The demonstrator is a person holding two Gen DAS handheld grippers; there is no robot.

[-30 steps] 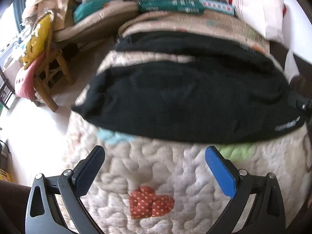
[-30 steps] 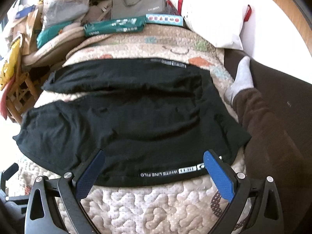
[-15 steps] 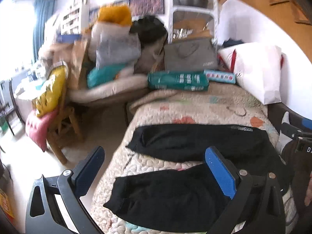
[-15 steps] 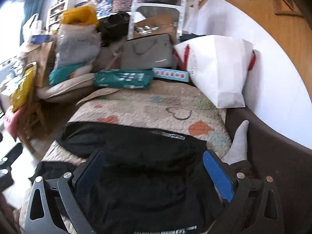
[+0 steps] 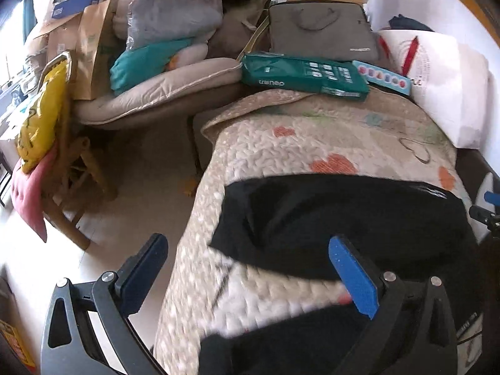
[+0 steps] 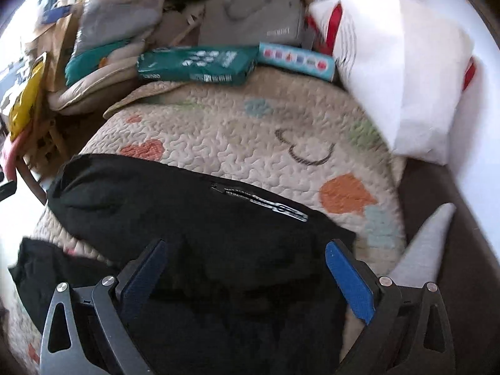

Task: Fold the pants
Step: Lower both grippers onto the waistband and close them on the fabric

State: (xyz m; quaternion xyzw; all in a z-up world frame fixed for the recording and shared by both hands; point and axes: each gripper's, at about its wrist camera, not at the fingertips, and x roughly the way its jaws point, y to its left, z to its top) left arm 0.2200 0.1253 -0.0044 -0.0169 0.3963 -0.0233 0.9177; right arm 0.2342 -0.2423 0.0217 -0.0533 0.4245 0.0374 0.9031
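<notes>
While the black pants [image 6: 200,218] lie spread flat on the quilt [image 6: 250,131] for folding, left gripper [image 5: 247,268] and right gripper [image 6: 243,268] hover, jaws wide (holding nothing).

quilted bed [image 5: 312,156], wooden chair [image 5: 72,168], pale floor [image 5: 118,243]

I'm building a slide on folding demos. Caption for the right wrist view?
Open right gripper above black pants spread on a quilt.
</notes>
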